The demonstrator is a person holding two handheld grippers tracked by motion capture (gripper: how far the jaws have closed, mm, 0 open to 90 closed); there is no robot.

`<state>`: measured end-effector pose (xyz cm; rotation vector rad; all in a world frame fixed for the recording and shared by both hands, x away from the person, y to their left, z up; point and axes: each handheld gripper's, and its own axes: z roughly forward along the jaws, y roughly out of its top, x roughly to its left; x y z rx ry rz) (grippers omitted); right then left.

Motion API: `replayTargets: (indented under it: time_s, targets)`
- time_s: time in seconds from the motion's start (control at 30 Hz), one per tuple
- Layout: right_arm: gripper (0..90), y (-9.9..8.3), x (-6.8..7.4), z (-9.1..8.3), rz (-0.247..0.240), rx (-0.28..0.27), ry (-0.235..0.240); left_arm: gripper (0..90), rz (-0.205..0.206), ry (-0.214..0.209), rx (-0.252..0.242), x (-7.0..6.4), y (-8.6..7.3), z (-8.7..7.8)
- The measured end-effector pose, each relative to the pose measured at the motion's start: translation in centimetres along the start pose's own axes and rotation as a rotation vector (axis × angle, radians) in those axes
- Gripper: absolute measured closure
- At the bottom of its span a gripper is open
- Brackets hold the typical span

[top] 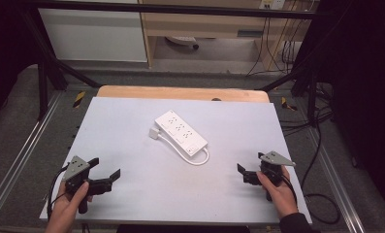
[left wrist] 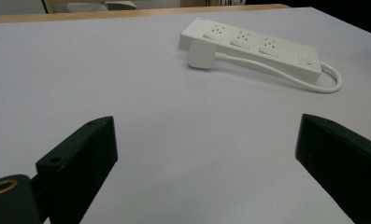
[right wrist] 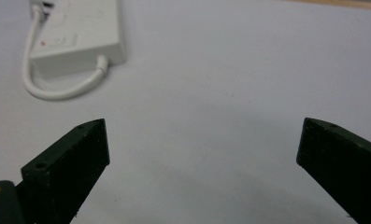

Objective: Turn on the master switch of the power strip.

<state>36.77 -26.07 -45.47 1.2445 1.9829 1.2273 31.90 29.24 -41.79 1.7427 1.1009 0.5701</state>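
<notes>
A white power strip [top: 181,133] with three socket groups lies at an angle in the middle of the white table top [top: 132,194]. Its short white cable [top: 200,159] loops round from the near end, and the white plug [top: 154,133] lies beside its left edge. My left gripper [top: 104,168] is at the near left, held in a hand, open and empty. At the near right my right gripper [top: 250,163] stands open and empty too. The left gripper view has the strip [left wrist: 253,46] and plug [left wrist: 202,53] beyond the left gripper [left wrist: 207,123]. In the right gripper view the strip's end [right wrist: 80,32] is up left of the right gripper [right wrist: 205,125].
A wooden strip [top: 180,92] runs along the table's far edge. Black frame bars [top: 49,73] stand at both sides and across the back. Cables [top: 321,199] lie on the floor at the right. A wooden cabinet [top: 204,24] stands behind.
</notes>
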Motion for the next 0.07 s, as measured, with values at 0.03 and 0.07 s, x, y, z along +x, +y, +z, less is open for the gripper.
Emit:
replayTargets:
  time_s: [0.03, 0.07]
  targets:
    - [2.9, 0.00, 0.07, 0.32, -0.009, 0.027, -0.013, 5.6, 0.001, 0.000, 0.000, 0.00, 0.01, 0.02]
    - [3.1, -0.01, 0.15, 0.65, -0.011, 0.052, -0.024, 5.6, 0.003, 0.000, 0.001, -0.01, 0.02, 0.02]
